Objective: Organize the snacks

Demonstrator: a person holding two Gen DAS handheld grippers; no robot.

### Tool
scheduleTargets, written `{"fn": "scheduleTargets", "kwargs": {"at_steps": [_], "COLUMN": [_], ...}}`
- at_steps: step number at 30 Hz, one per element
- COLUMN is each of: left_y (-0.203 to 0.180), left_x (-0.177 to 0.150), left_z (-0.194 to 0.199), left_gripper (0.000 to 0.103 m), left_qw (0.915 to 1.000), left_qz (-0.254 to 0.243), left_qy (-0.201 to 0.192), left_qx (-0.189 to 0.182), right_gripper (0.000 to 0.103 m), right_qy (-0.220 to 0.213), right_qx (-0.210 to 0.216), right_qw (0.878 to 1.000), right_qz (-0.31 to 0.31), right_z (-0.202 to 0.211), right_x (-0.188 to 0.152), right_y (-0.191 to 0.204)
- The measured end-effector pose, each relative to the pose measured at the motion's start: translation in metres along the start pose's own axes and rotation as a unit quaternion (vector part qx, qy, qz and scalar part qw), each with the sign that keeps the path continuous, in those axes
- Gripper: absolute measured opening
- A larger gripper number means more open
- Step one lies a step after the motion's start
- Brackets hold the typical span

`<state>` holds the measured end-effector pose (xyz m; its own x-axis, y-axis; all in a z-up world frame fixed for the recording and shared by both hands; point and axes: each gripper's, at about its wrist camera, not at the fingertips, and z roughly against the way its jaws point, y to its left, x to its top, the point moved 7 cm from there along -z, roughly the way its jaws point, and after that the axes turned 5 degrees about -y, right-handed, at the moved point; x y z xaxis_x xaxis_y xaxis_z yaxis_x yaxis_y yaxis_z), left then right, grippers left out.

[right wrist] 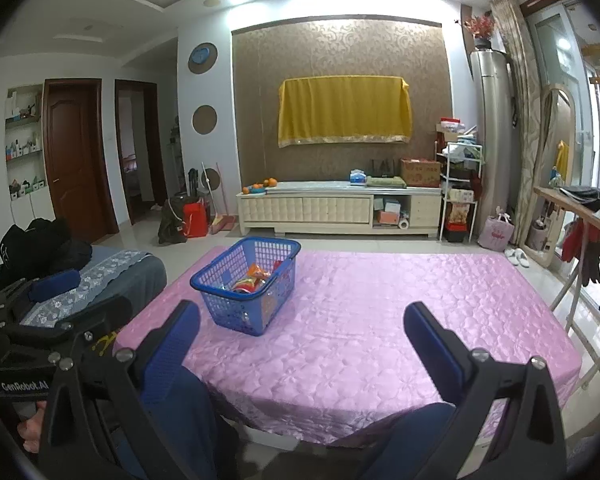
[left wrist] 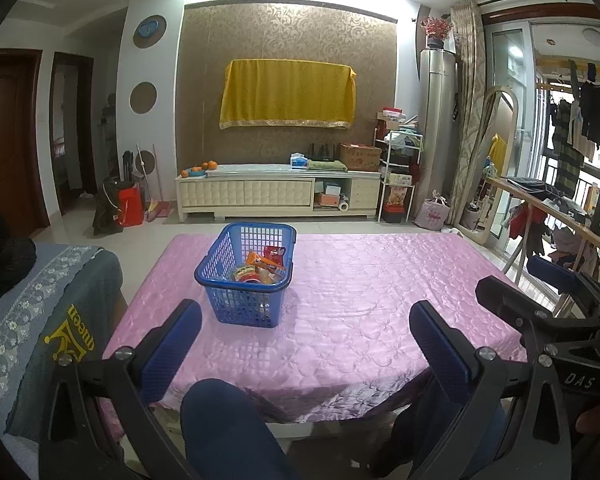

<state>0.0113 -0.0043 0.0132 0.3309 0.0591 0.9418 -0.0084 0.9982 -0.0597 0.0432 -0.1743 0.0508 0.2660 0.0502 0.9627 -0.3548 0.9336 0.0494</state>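
At the bottom of both frames the person's knees in dark blue trousers sit below the table edge, and both tools are held low and back, short of the table, aimed forward and level. The left gripper (left wrist: 306, 344) has its blue pads spread wide with nothing between them; the right gripper (right wrist: 302, 344) is equally wide and empty. In the left wrist view the right tool shows at the lower right edge.

Beyond them the pink tablecloth (left wrist: 380, 300) lies bare in the near and right parts of the frame. Left of centre, further back, stands the blue basket (left wrist: 246, 276), upright, with the snack packets (left wrist: 266, 266) lying inside it; their exact number cannot be told.

No packet is visible outside the basket. This looks like either the very start or the finish, and which one cannot be told. Any next move would call for a forward reach to the basket.
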Motion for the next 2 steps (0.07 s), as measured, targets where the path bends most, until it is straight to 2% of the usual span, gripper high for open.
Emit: {"fn": "scheduleTargets", "kwargs": {"at_steps": [2], "left_y": [-0.0001], "left_x": [-0.0005], "left_z": [0.0008], "left_gripper": [0.103], "left_qw": [1.0], "left_qz": [0.002], "left_qy": [0.001], "left_qx": [0.001], "right_gripper": [0.103], "right_qy": [0.003], "right_qx": [0.004], "right_qw": [1.0], "right_qz": [-0.003], "right_z": [-0.0008], "right_x": [-0.0014], "right_y": [-0.0009]}}
